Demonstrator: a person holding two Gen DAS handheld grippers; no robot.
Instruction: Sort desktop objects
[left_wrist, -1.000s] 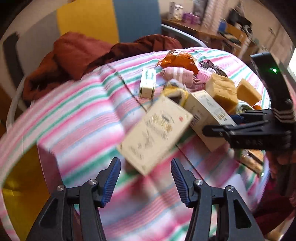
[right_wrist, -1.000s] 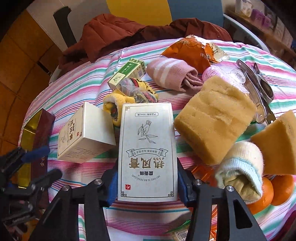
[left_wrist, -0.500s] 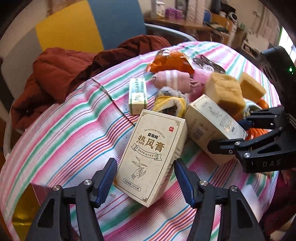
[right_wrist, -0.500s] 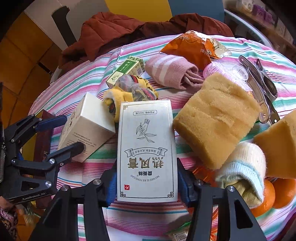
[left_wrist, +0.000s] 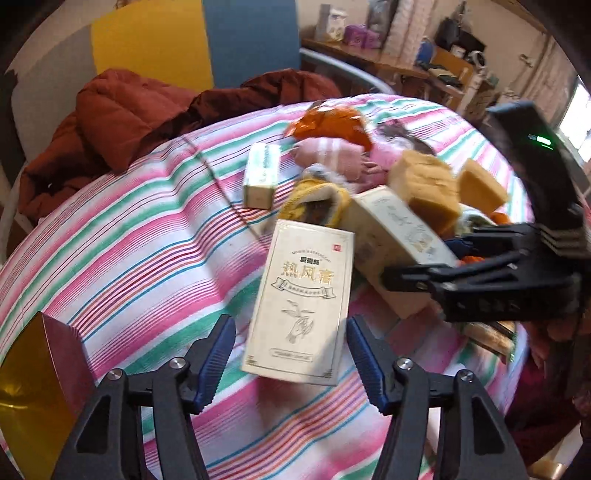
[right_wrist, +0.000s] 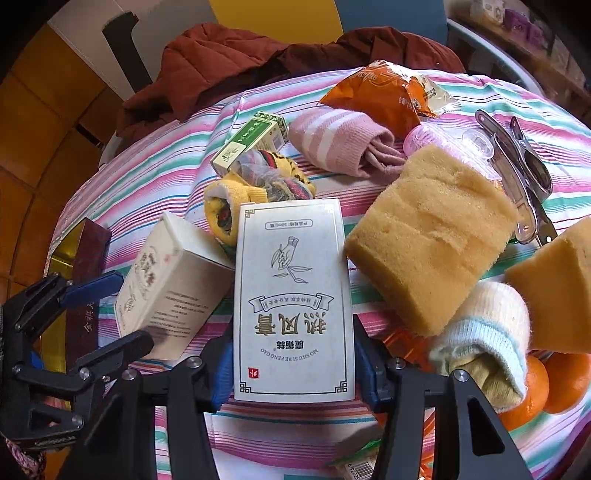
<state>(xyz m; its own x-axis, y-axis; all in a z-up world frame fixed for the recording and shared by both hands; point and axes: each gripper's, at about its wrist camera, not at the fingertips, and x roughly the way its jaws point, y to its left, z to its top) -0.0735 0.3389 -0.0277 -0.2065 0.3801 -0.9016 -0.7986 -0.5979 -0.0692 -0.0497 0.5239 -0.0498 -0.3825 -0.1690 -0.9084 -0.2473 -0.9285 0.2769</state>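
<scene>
Both grippers, left gripper (left_wrist: 291, 354) and right gripper (right_wrist: 291, 363), have black plastic frames with silver screws and ribbed blue pads; one housing carries a green light, possibly an indicator lamp

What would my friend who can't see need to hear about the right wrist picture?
The right claw grips a white box over a striped cloth. Around it lie another box, sponges, socks, oranges and a snack bag; the left claw stands open nearby.
</scene>
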